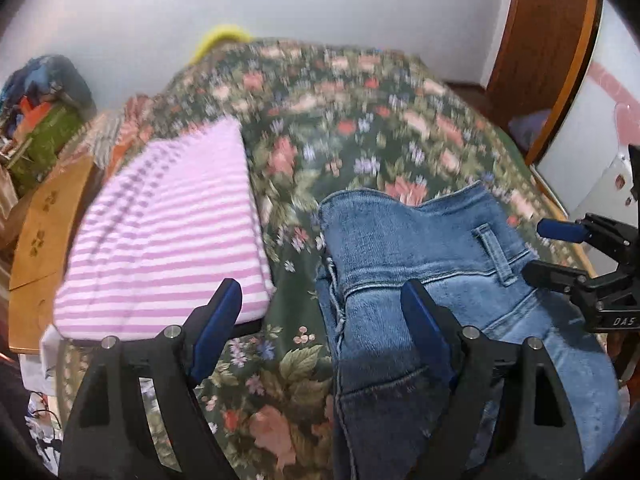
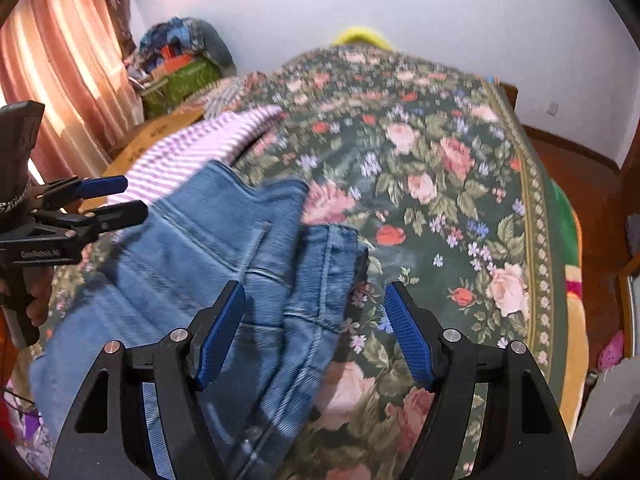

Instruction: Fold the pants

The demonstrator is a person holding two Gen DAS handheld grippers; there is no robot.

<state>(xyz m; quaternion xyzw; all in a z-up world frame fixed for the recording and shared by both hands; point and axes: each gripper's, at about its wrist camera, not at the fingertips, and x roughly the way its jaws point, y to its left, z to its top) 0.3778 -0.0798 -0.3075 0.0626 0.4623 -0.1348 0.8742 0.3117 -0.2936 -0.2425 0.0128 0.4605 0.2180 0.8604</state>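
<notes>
Closest to me, the left hand-held gripper (image 1: 322, 306) hovers with its jaws spread wide and gripping nothing, and the right hand-held gripper (image 2: 316, 306) is equally wide apart and empty. Just beneath them the blue jeans (image 1: 420, 256) lie bunched on the bed's floral blanket (image 1: 340, 128). Beside the jeans sits a folded pink-striped garment (image 1: 168, 236), and beyond it, a white wall (image 1: 340, 4).
</notes>
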